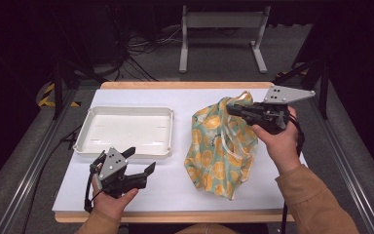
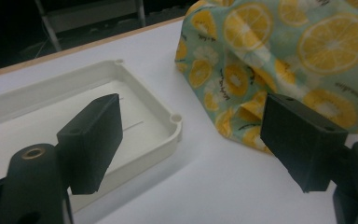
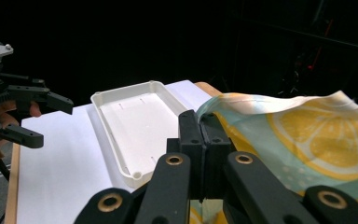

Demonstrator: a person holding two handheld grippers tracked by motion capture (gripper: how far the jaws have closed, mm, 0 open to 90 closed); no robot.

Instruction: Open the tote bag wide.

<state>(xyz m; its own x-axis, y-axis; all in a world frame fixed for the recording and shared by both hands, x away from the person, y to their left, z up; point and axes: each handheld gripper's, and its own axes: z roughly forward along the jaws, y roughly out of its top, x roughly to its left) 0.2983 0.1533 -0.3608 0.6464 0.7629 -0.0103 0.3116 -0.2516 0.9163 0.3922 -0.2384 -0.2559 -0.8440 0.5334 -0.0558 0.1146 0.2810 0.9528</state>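
High view: right gripper clamps the crumpled lemon-print cloth bag; left gripper gapes beside the smooth rectangular tray.

A soft cloth bag in pale green printed with orange lemon slices sits crumpled and heaped just right of the white tray, its top edge lifted and pinched up, its lower part slumped.
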